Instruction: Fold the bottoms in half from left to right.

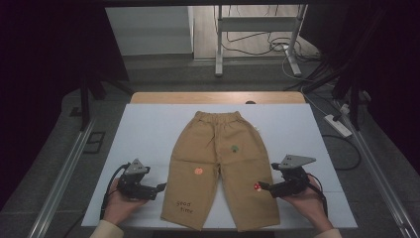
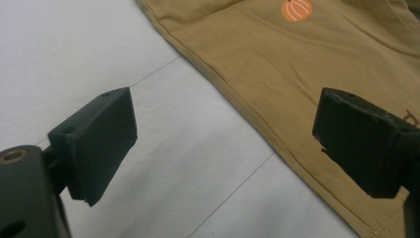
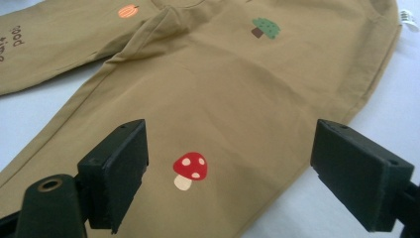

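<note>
A pair of small tan trousers [image 1: 218, 163] lies flat on the white table cover [image 1: 148, 129], waistband at the far side, legs toward me. It bears a pumpkin patch [image 1: 198, 171], a green tree [image 1: 234, 148], a red mushroom [image 1: 256, 187] and brown lettering [image 1: 183, 206]. My left gripper [image 1: 161, 188] is open just left of the left leg's outer seam [image 2: 257, 124], holding nothing. My right gripper [image 1: 262, 187] is open over the right leg's outer edge, the mushroom [image 3: 189, 168] between its jaws, nothing pinched.
A wooden table edge [image 1: 218, 97] shows beyond the white cover. Metal rails [image 1: 64, 168] run along both sides. A power strip [image 1: 338, 125] and cables lie on the floor at the right; a metal stand [image 1: 257, 39] is behind the table.
</note>
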A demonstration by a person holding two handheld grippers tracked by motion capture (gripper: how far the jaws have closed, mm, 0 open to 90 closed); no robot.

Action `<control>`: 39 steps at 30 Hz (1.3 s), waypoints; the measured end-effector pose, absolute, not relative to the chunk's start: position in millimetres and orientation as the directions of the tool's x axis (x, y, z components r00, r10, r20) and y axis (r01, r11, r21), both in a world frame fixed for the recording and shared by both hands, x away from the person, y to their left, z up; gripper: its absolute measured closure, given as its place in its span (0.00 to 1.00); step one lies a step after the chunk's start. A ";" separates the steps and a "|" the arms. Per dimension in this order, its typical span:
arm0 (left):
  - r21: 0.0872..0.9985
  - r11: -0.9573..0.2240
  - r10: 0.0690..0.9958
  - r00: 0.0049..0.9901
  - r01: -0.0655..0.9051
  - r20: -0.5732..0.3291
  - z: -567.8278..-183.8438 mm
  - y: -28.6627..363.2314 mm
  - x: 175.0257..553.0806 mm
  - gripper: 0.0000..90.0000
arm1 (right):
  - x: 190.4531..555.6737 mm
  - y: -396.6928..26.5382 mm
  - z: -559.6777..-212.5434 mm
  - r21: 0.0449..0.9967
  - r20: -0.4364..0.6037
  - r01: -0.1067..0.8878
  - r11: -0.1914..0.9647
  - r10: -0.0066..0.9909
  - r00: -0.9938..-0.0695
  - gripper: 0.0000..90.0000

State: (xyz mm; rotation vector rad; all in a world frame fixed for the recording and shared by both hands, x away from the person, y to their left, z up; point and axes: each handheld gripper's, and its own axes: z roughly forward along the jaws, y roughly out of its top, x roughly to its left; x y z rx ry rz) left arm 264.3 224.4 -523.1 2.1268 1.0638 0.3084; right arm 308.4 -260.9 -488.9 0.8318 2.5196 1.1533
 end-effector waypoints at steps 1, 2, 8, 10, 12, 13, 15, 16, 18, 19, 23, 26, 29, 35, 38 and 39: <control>0.700 -0.394 0.770 0.629 0.596 -0.102 -523.3 224.3 264.5 0.11 | 308.5 -259.8 -488.8 0.752 0.010 0.394 0.528 0.588 -0.809 0.17; 0.699 -0.394 0.771 0.629 0.596 -0.102 -523.3 224.1 264.8 0.11 | 308.6 -258.6 -488.9 0.753 0.011 0.392 0.528 0.586 -0.810 0.17; 0.696 -0.401 0.768 0.632 0.596 -0.099 -524.2 222.3 267.5 0.11 | 309.2 -245.6 -486.7 0.760 0.019 0.381 0.526 0.568 -0.823 0.17; 0.695 -0.403 0.767 0.634 0.596 -0.100 -524.4 221.9 268.5 0.11 | 310.2 -240.7 -486.1 0.760 0.024 0.380 0.527 0.562 -0.827 0.17; 0.695 -0.401 0.766 0.635 0.596 -0.102 -524.5 221.8 269.1 0.11 | 310.5 -236.0 -486.2 0.759 0.030 0.380 0.528 0.555 -0.831 0.17; 0.695 -0.401 0.766 0.635 0.596 -0.102 -524.5 221.8 269.1 0.11 | 310.6 -233.8 -486.2 0.760 0.035 0.380 0.527 0.551 -0.834 0.17; 0.696 -0.399 0.768 0.633 0.597 -0.103 -524.8 221.7 269.8 0.11 | 310.9 -229.8 -485.5 0.760 0.040 0.380 0.527 0.546 -0.837 0.17; 0.696 -0.397 0.768 0.632 0.598 -0.105 -525.0 221.7 270.1 0.11 | 310.9 -229.8 -485.5 0.760 0.040 0.380 0.527 0.546 -0.837 0.17; 0.695 -0.400 0.767 0.633 0.597 -0.103 -525.0 221.8 270.6 0.11 | 310.9 -225.8 -485.0 0.761 0.040 0.376 0.529 0.539 -0.841 0.18; 0.696 -0.400 0.767 0.634 0.597 -0.103 -524.9 221.8 270.8 0.11 | 311.0 -221.8 -485.5 0.756 0.039 0.375 0.536 0.535 -0.844 0.18; 0.695 -0.399 0.767 0.633 0.598 -0.104 -524.5 221.0 271.5 0.11 | 310.5 -213.1 -487.1 0.748 0.036 0.370 0.551 0.523 -0.851 0.18; 0.694 -0.403 0.766 0.635 0.596 -0.101 -524.6 220.1 272.2 0.11 | 310.2 -208.9 -487.3 0.745 0.034 0.367 0.557 0.517 -0.855 0.18; 0.693 -0.407 0.763 0.638 0.595 -0.100 -524.4 219.1 272.8 0.11 | 309.4 -201.0 -487.6 0.741 0.036 0.362 0.566 0.504 -0.863 0.18; 0.693 -0.408 0.761 0.641 0.594 -0.101 -524.4 217.9 273.9 0.11 | 307.3 -187.6 -488.8 0.733 0.036 0.353 0.582 0.485 -0.874 0.18; 0.694 -0.409 0.761 0.641 0.593 -0.099 -524.0 218.1 274.1 0.11 | 306.4 -182.4 -489.6 0.730 0.035 0.349 0.588 0.477 -0.878 0.18; 0.695 -0.407 0.762 0.640 0.593 -0.100 -524.0 218.1 274.2 0.11 | 305.9 -179.9 -490.0 0.729 0.037 0.347 0.590 0.473 -0.880 0.18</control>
